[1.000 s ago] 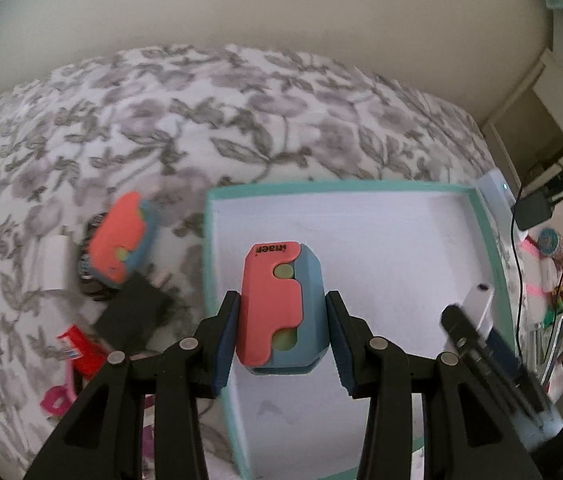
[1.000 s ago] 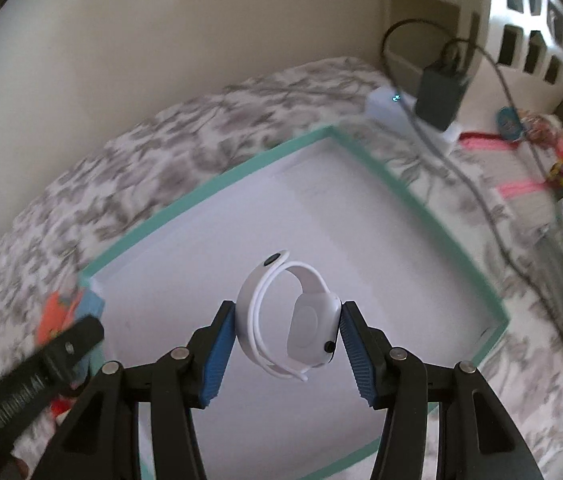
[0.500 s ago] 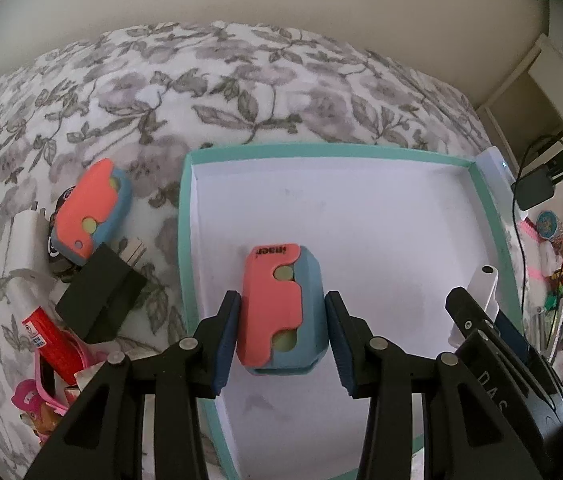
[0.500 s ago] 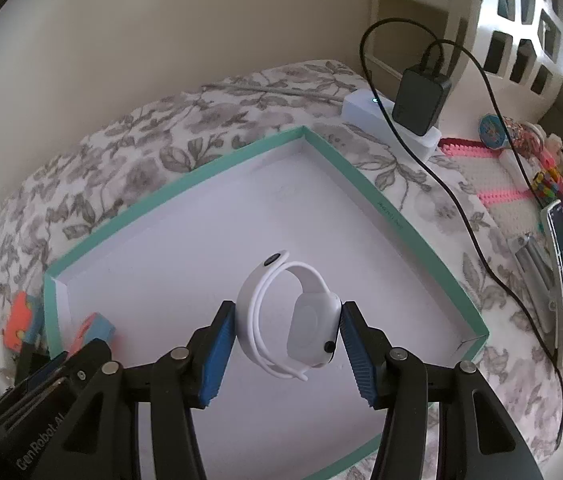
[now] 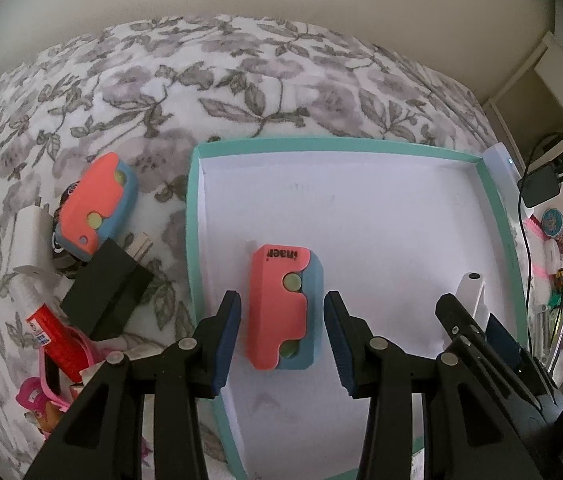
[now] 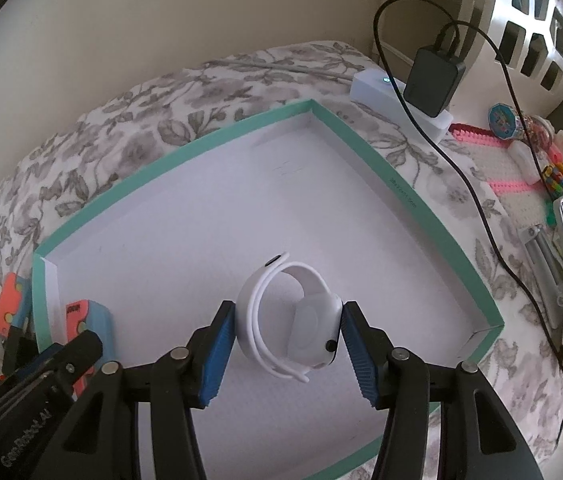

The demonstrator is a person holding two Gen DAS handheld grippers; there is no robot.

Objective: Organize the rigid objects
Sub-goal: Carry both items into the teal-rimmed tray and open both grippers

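Coral toy (image 5: 283,308) between spread left tongs (image 5: 283,336)

Both wrist views close above, sharing teal-rimmed tray (image 5: 499,216) (image 6: 433,224)

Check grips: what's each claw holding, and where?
Left claw: open, nothing held; the red-and-blue case lies in the teal box. Right claw: white smartwatch, pinched across band and face.

Matt cardboard tray (image 5: 195,216), smooth plastic watch (image 6: 313,320)
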